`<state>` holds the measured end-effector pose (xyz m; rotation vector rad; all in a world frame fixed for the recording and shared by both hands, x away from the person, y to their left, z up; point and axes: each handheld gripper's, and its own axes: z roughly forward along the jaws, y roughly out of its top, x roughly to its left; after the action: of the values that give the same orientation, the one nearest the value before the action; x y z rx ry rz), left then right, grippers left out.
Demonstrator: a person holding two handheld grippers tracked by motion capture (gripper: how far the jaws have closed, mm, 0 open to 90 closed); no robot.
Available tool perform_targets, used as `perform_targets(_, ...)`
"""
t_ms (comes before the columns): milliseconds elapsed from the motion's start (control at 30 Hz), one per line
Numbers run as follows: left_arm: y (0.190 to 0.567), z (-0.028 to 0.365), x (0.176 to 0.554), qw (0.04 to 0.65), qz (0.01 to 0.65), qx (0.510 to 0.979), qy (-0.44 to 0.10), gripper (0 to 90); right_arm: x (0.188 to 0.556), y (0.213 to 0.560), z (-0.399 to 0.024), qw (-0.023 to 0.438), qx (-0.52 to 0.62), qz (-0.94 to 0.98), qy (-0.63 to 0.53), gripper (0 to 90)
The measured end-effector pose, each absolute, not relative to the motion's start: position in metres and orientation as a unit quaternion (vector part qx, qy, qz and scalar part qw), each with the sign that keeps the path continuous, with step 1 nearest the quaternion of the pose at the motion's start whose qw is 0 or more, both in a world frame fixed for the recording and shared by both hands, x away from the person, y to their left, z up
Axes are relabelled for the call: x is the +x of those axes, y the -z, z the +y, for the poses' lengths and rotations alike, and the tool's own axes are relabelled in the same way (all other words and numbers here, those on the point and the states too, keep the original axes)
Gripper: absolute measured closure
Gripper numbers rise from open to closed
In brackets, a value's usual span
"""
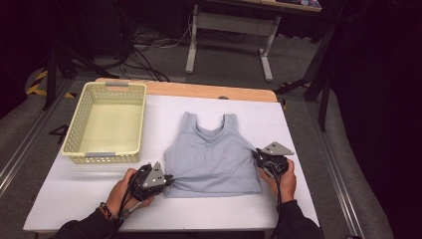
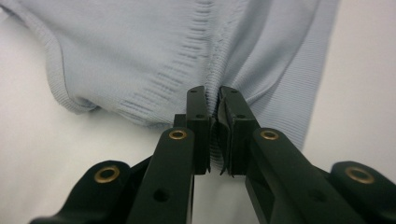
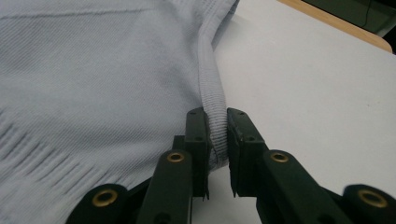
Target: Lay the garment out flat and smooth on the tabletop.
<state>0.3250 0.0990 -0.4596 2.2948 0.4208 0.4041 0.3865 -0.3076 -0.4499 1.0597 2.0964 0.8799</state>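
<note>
The grey top lies flat just right of the basket. The left gripper pinches its side fabric, and the right gripper is clamped on the armhole edge. Both should lift together, evenly, keeping the cloth taut for a clean fold

- The left gripper lay low, held by the left hand, its jaws nearly together and pinching the top's fabric between the pads.
- The right gripper, gripped from behind by the right hand, had its jaws clamped on the ribbed edge of the top.
- Both dark-sleeved forearms came in from below.
</note>
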Motion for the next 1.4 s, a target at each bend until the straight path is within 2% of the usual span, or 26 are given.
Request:
perform_targets(100,0.458,0.105,0.313,0.391,0.174,0.892,-0.146,82.4,0.379,0.445,-0.311,0.308,0.390,0.809,-0.313,74.9)
perform_targets(167,0.457,0.109,0.306,0.394,0.174,0.891,-0.144,85.4,0.373,0.441,-0.315,0.320,0.400,0.801,-0.309,74.6)
perform_targets(200,0.456,0.112,0.303,0.398,0.180,0.887,-0.148,83.4,0.371,0.439,-0.319,0.320,0.405,0.797,-0.315,73.8)
perform_targets(233,0.456,0.114,0.302,0.401,0.188,0.884,-0.150,77.7,0.368,0.437,-0.323,0.316,0.411,0.789,-0.330,73.5)
perform_targets(300,0.455,0.119,0.301,0.414,0.190,0.879,-0.144,80.9,0.364,0.434,-0.327,0.310,0.413,0.778,-0.358,73.7)
perform_targets(367,0.451,0.121,0.303,0.437,0.194,0.868,-0.135,85.4,0.359,0.429,-0.327,0.300,0.400,0.768,-0.400,80.6)
perform_targets(400,0.449,0.120,0.306,0.448,0.193,0.863,-0.130,89.4,0.356,0.427,-0.326,0.306,0.394,0.762,-0.413,87.1)
perform_targets(433,0.449,0.118,0.307,0.449,0.196,0.862,-0.131,89.7,0.353,0.424,-0.323,0.311,0.385,0.756,-0.428,89.6)
perform_targets(567,0.457,0.103,0.309,0.425,0.177,0.880,-0.121,90.0,0.356,0.424,-0.306,0.301,0.364,0.769,-0.430,89.7)
perform_targets(733,0.468,0.095,0.309,0.388,0.168,0.898,-0.117,89.8,0.371,0.443,-0.287,0.283,0.367,0.801,-0.380,89.7)
perform_targets(867,0.473,0.096,0.310,0.391,0.175,0.897,-0.110,89.8,0.381,0.457,-0.292,0.270,0.387,0.812,-0.343,89.7)
perform_targets(967,0.474,0.097,0.311,0.398,0.177,0.895,-0.102,89.7,0.384,0.463,-0.298,0.281,0.390,0.821,-0.308,89.8)
perform_targets(1067,0.474,0.097,0.309,0.395,0.175,0.895,-0.110,89.7,0.385,0.464,-0.305,0.267,0.398,0.815,-0.325,89.8)
perform_targets(1400,0.474,0.101,0.305,0.395,0.177,0.894,-0.115,89.7,0.388,0.463,-0.314,0.268,0.418,0.806,-0.322,89.9)
